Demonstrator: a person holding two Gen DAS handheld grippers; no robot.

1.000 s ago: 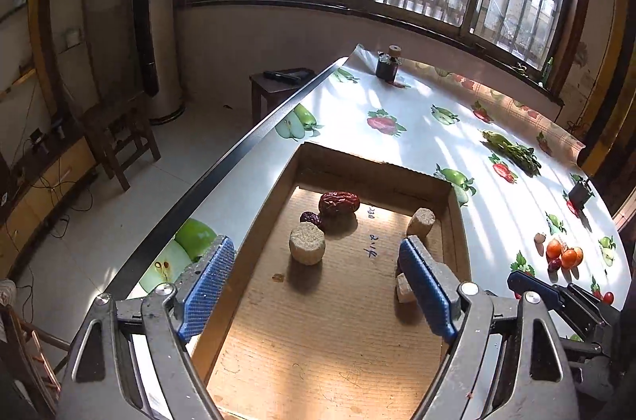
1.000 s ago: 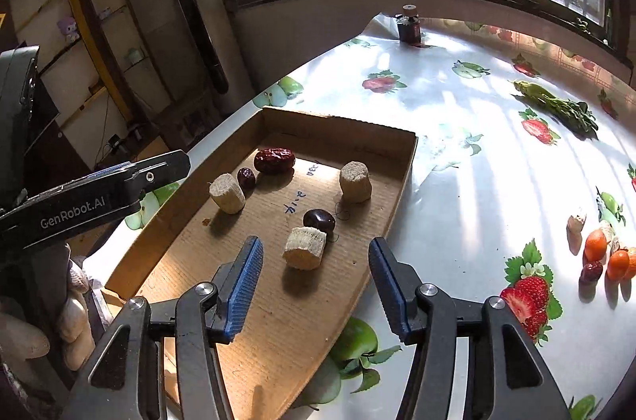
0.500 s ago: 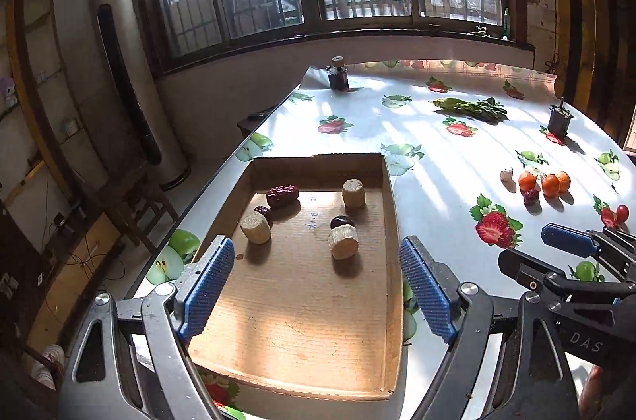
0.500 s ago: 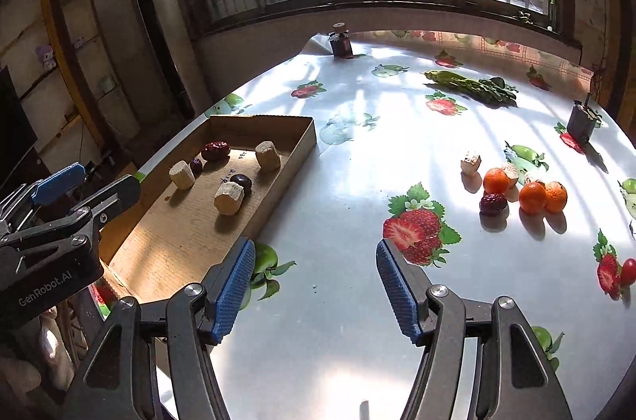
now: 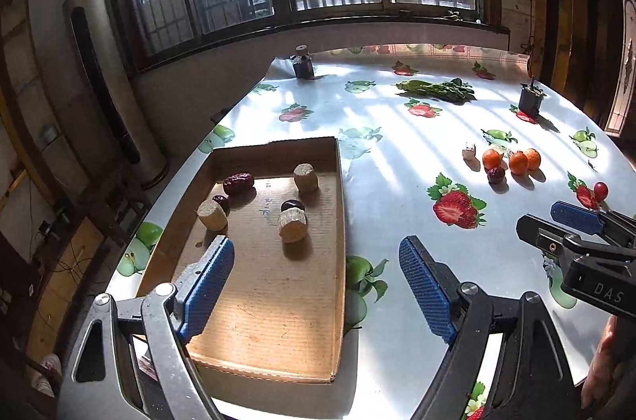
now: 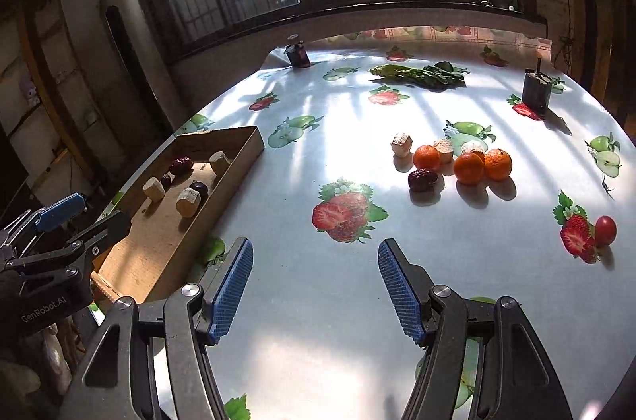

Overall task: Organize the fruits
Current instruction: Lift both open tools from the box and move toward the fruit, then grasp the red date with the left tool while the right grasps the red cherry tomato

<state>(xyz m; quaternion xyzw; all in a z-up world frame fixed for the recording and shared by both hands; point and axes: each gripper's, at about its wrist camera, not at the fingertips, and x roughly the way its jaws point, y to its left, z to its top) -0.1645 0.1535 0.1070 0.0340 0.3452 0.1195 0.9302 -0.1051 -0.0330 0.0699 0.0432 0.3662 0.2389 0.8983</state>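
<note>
The shallow cardboard tray [image 5: 338,221] on the tabletop [image 6: 318,150] holds a wrinkled red date [image 5: 237,182], two small dark plums [image 5: 293,206] and three pale cut cylinders [image 5: 292,226], all lying apart or just beside one another on its floor. Well apart to the right lies a loose cluster: three glossy oranges [image 6: 469,167], a dark red date [image 6: 422,179] touching the nearest orange, pale chunks [image 6: 400,144], and a lone cherry tomato [image 6: 605,230] farther right. The left tool [image 5: 318,285] hangs spread wide over the tray's near end, gripping nothing, and the right tool [image 6: 314,291] gapes wide and bare above the tabletop.
</note>
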